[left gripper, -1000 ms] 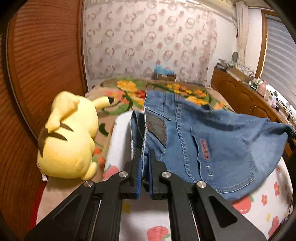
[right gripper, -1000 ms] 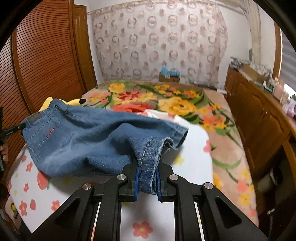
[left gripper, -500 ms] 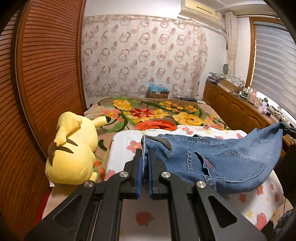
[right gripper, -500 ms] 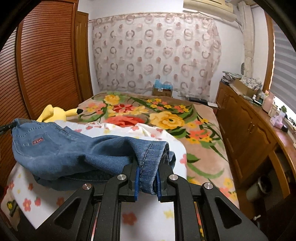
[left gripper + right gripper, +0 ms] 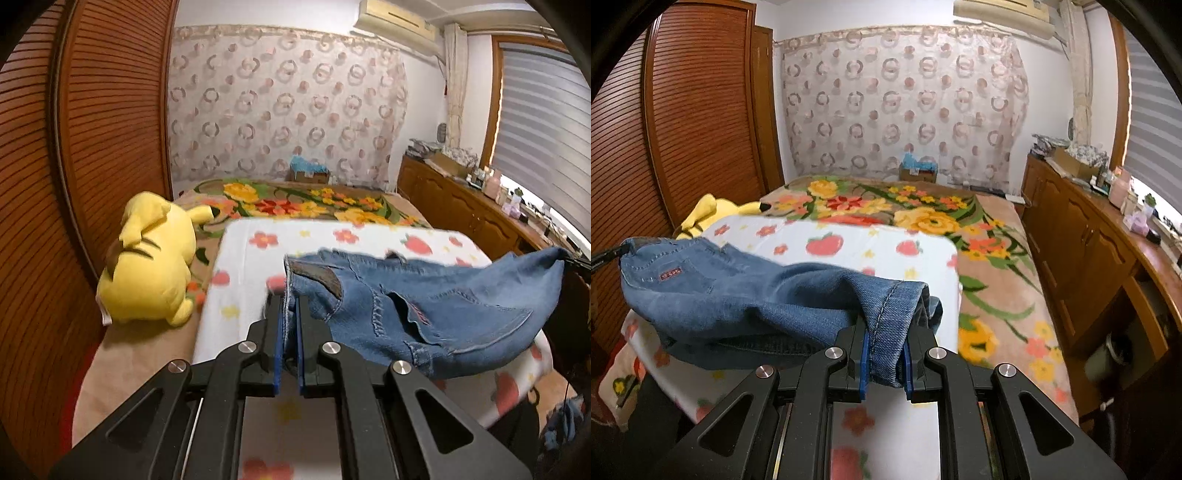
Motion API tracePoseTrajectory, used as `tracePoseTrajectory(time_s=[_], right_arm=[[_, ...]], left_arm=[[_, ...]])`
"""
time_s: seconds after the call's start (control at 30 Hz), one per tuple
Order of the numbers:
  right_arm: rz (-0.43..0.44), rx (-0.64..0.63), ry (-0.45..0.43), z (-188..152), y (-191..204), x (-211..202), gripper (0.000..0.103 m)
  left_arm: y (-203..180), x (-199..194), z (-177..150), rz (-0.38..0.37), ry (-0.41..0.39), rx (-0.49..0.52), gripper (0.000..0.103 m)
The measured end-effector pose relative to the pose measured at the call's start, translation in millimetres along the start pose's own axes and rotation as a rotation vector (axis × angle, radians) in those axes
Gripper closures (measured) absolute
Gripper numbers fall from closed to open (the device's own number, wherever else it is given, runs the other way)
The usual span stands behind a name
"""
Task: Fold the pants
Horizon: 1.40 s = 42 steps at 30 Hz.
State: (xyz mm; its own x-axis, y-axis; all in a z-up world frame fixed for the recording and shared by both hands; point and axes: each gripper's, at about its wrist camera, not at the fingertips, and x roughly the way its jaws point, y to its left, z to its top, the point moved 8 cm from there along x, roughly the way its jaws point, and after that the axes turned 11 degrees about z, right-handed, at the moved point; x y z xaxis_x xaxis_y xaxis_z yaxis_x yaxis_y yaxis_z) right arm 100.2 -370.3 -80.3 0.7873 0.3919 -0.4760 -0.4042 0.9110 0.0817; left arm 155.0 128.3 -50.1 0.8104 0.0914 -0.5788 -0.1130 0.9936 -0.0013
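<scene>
1. Left gripper [image 5: 291, 325] is clamped on the waistband end of the pants [image 5: 424, 314]; right gripper [image 5: 884, 354] is clamped on the bunched hem end [image 5: 886, 314].
2. Pants hang slack between both grippers, above the fruit-print blanket [image 5: 332, 236] on the bed.
3. Step in hand, judged: carrying the garment for a lay-down.
4. Next move calls for lowering both ends together, keeping the denim taut and flat.

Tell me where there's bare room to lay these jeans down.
Free: the white fruit-print blanket beyond the jeans, and the floral bedspread toward the cabinets. Crowded: the left edge, where the yellow plush lies.
</scene>
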Motion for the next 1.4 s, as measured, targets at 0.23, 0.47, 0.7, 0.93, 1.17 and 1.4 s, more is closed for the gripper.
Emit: tracePoseTrajectory(time_s=[0.23, 0.47, 0.7, 0.93, 1.17, 1.4], right_arm=[[0.023, 0.057, 0.033, -21, -7, -2, 0.089], [0.028, 0.159, 0.056, -37, -17, 10, 0.089], [0.036, 0.233, 0.056, -38, -19, 10, 0.082], [-0.002, 0.224, 0.047, -40, -9, 1, 0.08], [-0.013, 0.221, 0.035, -46, 1, -5, 0.067], [-0.044, 0.201, 0.044, -48, 4, -4, 0.061]], left_arm=[[-11, 4, -47, -0.008, 0.069, 0.02, 0.096], [-15, 4, -62, -0.011, 0.076, 0.032, 0.096], [-15, 3, -67, 0.008, 0.093, 0.039, 0.092], [-19, -11, -64, 0.001, 0.064, 0.044, 0.078], [-52, -18, -60, -0.051, 0.04, 0.087, 0.045], [-100, -8, -56, -0.126, 0.037, 0.09, 0.022]])
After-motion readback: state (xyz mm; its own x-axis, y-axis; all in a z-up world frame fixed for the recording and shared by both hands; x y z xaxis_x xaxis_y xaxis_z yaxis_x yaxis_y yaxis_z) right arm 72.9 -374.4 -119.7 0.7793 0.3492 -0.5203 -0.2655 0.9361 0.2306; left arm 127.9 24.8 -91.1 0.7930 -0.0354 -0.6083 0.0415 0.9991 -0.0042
